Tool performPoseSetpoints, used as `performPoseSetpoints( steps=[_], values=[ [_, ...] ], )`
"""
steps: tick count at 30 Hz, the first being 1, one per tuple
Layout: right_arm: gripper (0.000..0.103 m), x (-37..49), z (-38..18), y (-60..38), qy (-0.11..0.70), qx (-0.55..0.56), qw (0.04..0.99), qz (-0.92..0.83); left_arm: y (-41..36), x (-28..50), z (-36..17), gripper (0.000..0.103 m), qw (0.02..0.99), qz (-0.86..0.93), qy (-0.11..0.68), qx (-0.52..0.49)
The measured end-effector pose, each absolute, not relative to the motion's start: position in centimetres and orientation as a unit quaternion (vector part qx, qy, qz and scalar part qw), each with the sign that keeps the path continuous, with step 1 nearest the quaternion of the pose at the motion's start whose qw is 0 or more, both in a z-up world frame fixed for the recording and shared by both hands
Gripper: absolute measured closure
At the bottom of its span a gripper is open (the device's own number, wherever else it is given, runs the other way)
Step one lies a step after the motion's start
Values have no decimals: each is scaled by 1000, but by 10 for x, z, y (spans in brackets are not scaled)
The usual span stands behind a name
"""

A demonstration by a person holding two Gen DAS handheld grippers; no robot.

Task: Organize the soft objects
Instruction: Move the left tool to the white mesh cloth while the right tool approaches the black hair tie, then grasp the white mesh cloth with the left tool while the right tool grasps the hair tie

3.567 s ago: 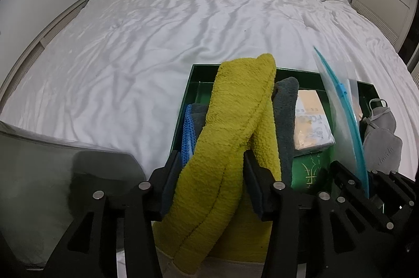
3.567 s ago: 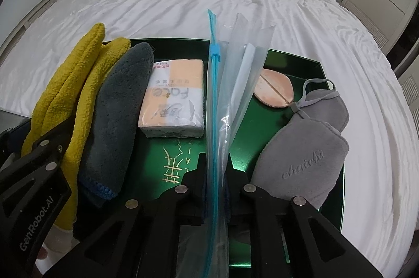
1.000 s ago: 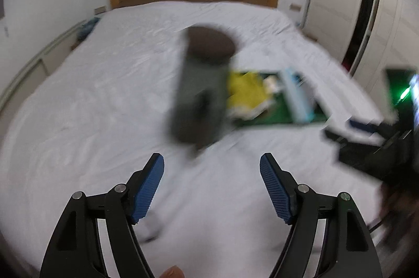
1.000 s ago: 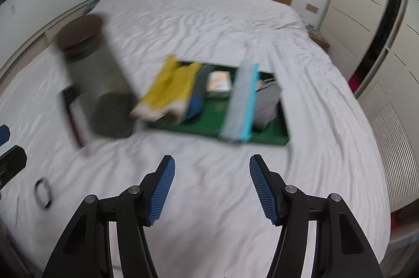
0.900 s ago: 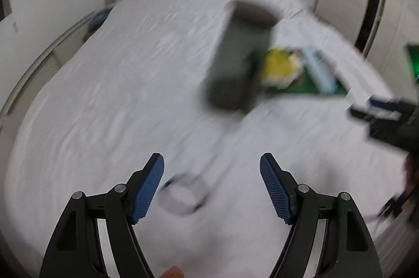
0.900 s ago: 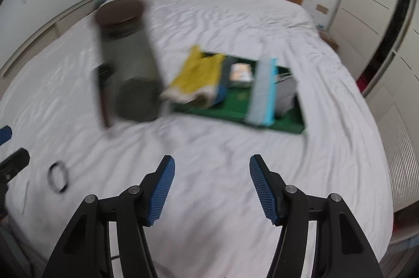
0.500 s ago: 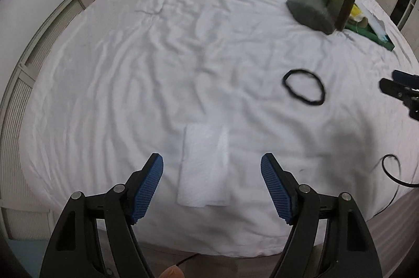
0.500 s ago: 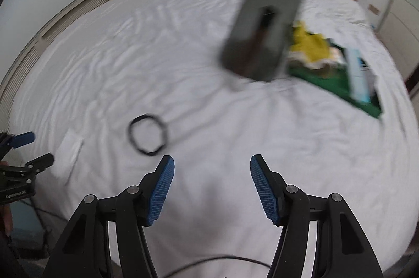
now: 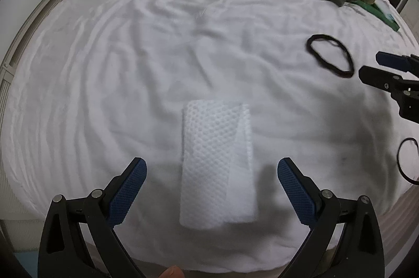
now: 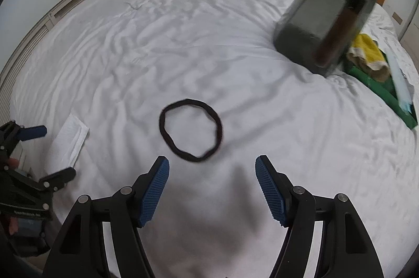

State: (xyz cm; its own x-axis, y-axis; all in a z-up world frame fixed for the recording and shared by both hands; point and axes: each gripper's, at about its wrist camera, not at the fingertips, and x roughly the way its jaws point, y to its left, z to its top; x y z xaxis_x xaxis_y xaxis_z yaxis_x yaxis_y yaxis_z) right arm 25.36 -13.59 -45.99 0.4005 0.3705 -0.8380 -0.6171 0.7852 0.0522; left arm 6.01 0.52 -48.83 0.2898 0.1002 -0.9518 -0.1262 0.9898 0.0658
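A folded white mesh cloth [image 9: 217,165] lies on the white bed sheet near the bed's edge. My left gripper [image 9: 211,174] hangs over it, its jaws opening wide to either side of the cloth without touching it. A black hair band [image 10: 190,130] lies on the sheet just ahead of my right gripper [image 10: 212,177], whose jaws are opening with nothing between them. The hair band [image 9: 330,55] and the right gripper's fingertips [image 9: 387,60] also show at the right of the left wrist view. The cloth [image 10: 69,140] shows at the left of the right wrist view.
A dark translucent container [image 10: 331,8] stands on the bed beyond the hair band. Behind it is a green tray [image 10: 377,88] with a yellow towel [image 10: 366,50] and a clear zip bag. A thin black loop [image 9: 406,160] lies at the bed's right edge.
Both grippers swung away from the green tray and down towards the bed's near edge. The white cloth now sits between the left jaws, which have spread wider. The right jaws have widened too.
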Motion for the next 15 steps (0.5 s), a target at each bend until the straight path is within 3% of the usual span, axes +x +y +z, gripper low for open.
performPoseSetpoints(
  steps=[15],
  values=[
    [24, 302, -513, -79, 474, -150, 812, 305, 15, 62, -519, 6, 789, 80, 608, -23]
  ],
)
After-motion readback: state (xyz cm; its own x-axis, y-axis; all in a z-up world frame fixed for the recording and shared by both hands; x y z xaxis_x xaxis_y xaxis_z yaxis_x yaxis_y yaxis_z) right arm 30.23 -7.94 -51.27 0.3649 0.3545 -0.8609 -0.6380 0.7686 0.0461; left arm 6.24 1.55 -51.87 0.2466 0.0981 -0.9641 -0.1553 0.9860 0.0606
